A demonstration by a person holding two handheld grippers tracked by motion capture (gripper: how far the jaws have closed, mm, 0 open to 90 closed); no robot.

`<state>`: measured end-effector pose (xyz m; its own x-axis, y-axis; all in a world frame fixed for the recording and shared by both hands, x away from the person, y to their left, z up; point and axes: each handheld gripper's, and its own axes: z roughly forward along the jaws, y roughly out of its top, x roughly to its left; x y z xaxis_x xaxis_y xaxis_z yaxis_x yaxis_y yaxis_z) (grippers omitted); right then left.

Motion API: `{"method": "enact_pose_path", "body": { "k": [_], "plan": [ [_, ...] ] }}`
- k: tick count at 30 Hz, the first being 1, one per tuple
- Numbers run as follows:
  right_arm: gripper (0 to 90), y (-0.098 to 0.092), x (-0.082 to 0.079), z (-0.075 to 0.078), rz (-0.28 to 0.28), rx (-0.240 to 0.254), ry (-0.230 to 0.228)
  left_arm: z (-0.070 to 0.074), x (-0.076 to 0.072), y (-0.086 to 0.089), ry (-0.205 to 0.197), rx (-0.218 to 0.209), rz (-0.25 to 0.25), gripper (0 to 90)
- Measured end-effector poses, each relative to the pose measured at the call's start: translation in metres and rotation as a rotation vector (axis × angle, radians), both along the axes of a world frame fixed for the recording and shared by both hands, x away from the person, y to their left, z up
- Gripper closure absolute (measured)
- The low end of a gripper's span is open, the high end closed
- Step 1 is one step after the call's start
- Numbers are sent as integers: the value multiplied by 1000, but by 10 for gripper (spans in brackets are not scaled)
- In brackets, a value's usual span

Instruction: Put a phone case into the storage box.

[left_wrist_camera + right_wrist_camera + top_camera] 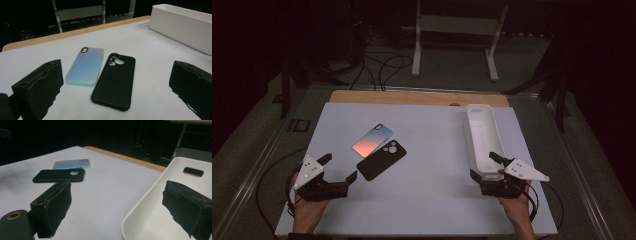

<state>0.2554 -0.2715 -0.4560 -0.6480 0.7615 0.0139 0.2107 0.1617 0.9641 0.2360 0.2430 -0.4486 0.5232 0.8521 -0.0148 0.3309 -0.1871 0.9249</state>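
Note:
Two phone cases lie side by side left of the table's middle: an iridescent pink-blue one (372, 140) (86, 65) (72, 164) and a black one (381, 160) (114, 81) (58, 175), both camera-hole side up. My left gripper (340, 166) (116, 75) stands open just short of the black case, nothing between its pads. My right gripper (482, 164) (120, 202) is open too, straddling the near wall of the long white tray (478, 125) (147, 207). One of its pads hangs inside the tray, the other outside, neither pressing on the wall.
A white sheet (427, 195) covers the table, with a wooden strip (412, 97) along the far edge. The tray (182, 23) holds nothing I can see. Cables and a white stand's legs (417, 60) lie on the floor beyond.

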Motion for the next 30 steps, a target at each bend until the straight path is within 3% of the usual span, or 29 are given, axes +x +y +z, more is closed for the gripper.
{"method": "enact_pose_path", "body": {
  "k": [18, 22, 30],
  "plan": [
    [85, -1, -1, 2, -11, -8, -10, 0, 0, -2, 4, 7, -14, 0],
    [85, -1, 0, 3, -12, -16, -11, 3, 2, -2, 12, -1, -16, 0],
    [85, 3, 1, 3, -6, -29, -11, 13, 9, 2, 13, 25, -3, 0]
  ]
}}
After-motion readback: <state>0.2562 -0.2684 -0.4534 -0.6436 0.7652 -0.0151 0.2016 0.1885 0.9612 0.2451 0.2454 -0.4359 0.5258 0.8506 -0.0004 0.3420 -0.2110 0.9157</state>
